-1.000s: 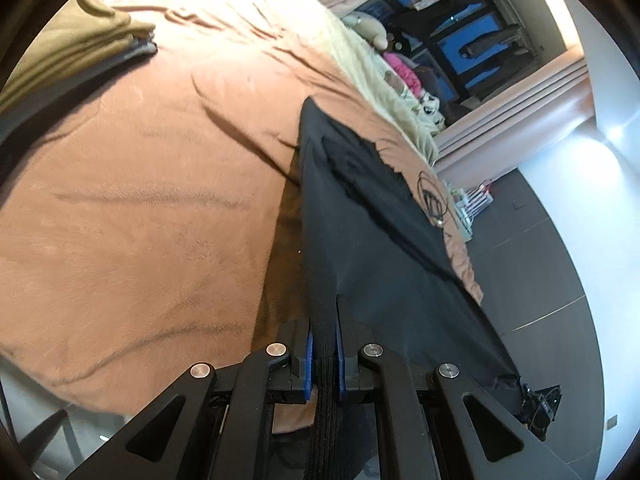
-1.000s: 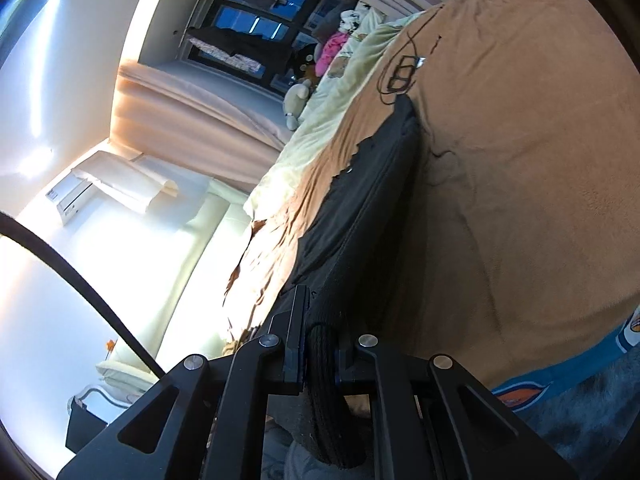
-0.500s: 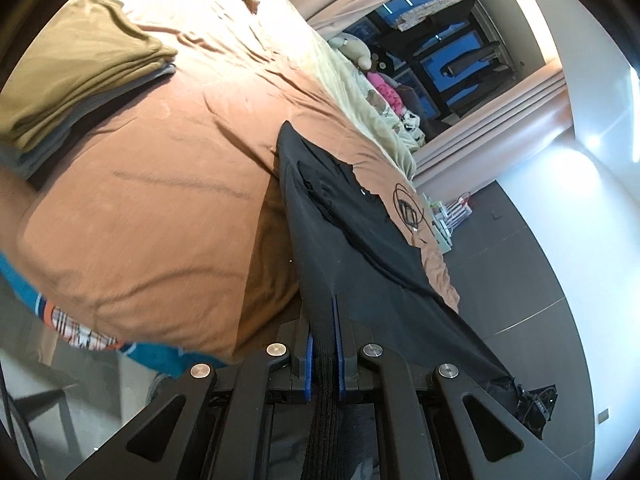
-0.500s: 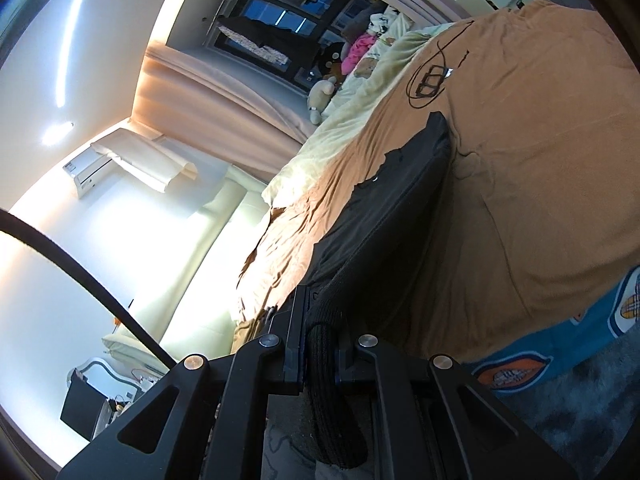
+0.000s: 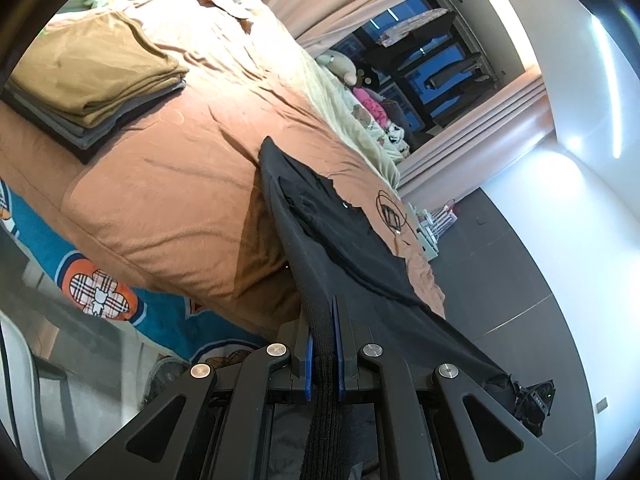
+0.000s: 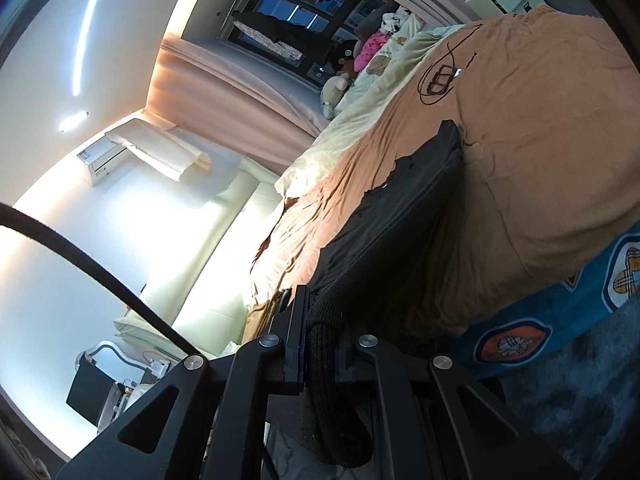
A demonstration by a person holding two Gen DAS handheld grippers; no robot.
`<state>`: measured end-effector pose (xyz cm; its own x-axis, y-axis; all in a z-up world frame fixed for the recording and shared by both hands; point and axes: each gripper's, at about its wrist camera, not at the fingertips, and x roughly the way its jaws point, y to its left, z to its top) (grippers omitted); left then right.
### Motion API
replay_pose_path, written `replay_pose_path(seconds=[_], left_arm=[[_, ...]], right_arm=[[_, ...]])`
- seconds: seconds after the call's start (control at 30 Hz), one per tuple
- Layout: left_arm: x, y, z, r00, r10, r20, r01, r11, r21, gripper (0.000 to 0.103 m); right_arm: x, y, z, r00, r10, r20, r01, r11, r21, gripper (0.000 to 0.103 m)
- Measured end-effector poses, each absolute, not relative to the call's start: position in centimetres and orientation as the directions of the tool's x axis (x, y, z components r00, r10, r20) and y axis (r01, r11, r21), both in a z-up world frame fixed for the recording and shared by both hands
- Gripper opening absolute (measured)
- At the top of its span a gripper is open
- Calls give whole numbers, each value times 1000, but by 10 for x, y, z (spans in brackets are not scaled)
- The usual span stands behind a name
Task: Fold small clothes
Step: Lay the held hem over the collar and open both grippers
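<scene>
Orange-brown bedspread (image 5: 168, 184), plush toys (image 5: 360, 96) by dark window (image 6: 296, 12), black cable coil (image 6: 438, 78)

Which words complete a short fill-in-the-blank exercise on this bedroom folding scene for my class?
1. Both claws are shut on a ____ garment.
2. The left claw and right claw pinch its ribbed ____.
3. The folded stack has a ____ piece on top.
4. The garment trails over an ____ blanket.

Missing words: black; hem; brown; orange
</scene>
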<state>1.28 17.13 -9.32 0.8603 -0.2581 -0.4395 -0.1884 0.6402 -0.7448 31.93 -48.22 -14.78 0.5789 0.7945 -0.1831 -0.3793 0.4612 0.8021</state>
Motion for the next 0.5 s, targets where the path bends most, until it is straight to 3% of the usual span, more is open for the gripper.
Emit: replay_pose_path(seconds=[0.23, 0.5], left_arm=[[-13, 162, -82, 878, -262, -401, -162, 626, -763, 8], [15, 169, -65, 892, -236, -386, -149, 652, -744, 8]], right_arm=[[323, -496, -149, 583, 796, -166, -393, 454, 799, 6], [362, -497, -152, 592, 790, -159, -404, 462, 789, 6]])
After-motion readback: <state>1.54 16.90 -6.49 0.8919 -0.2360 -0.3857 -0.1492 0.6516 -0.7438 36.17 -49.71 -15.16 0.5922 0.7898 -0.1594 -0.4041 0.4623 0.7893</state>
